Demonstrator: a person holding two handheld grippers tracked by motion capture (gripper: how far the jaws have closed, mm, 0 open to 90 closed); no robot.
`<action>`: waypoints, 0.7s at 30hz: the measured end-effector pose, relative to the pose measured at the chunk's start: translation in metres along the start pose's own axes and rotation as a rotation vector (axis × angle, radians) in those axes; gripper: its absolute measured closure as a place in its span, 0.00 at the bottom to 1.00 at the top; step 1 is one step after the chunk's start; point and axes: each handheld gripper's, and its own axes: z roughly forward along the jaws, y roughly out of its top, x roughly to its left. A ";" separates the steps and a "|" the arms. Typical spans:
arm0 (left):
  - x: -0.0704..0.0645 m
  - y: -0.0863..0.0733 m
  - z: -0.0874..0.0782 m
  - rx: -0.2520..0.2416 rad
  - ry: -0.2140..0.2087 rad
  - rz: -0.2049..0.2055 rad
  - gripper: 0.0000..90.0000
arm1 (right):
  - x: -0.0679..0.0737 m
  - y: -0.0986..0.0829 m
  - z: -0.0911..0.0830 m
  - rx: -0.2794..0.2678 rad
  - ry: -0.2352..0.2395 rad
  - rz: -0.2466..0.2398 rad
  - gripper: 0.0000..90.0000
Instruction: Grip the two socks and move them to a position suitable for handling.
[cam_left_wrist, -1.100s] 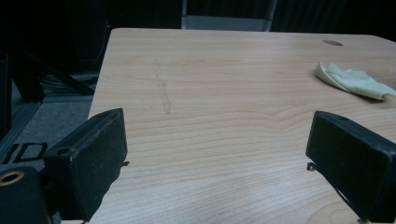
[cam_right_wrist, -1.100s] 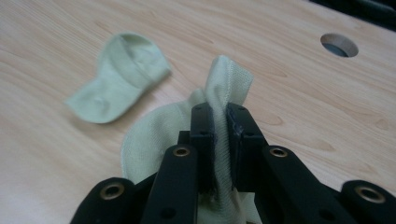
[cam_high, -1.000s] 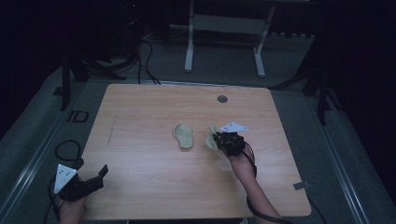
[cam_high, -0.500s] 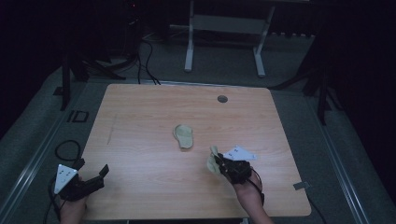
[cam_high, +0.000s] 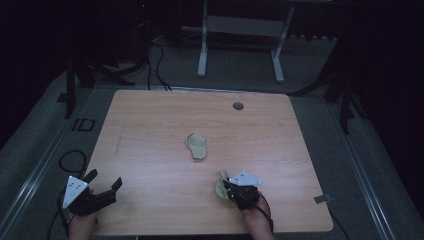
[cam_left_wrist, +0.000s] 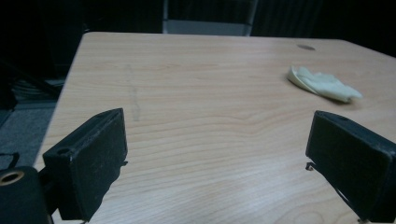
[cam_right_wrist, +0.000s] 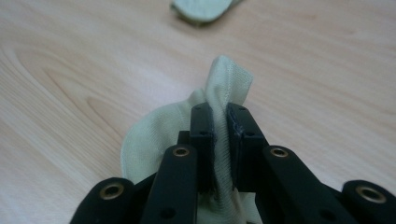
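Starting with the biggest thing, the table (cam_high: 165, 125) is a light wood-grain top with a small dark hole (cam_high: 238, 105) near the far edge, and grey floor (cam_high: 45, 145) all round it.

Next down, the left gripper (cam_high: 102, 181) sits at the near left corner, right at the table edge, held in a hand (cam_high: 80, 225). Its jaws are spread wide with nothing between them, and in the left gripper view you just see bare wood between the two black pads (cam_left_wrist: 93, 163).

The right gripper (cam_high: 229, 186) is at the near edge, right of centre, with its grey plate on top. Its jaws are pinched tight on a sock (cam_right_wrist: 224, 93), pale green. The fabric is squeezed into a ridge between the pads, a folded bit sticks out past the tips, and the rest bunches to the left against the wood. In the high view that sock (cam_high: 220, 184) pokes out on the gripper's left side.

The other sock (cam_high: 197, 146) lies flat mid-table, well apart from both grippers, not touched by anything. The right gripper view catches its edge (cam_right_wrist: 201, 10) at the top.
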 end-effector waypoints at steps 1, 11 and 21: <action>0.000 0.000 0.000 0.000 0.000 0.000 0.06 | 0.000 0.000 0.000 0.000 0.000 0.000 0.91; -0.016 0.001 0.004 -0.019 -0.065 0.009 0.07 | 0.008 -0.013 0.020 0.030 -0.013 -0.017 0.82; -0.079 0.020 0.013 0.092 -0.307 0.048 0.15 | -0.009 0.022 -0.024 -0.073 0.084 0.002 0.59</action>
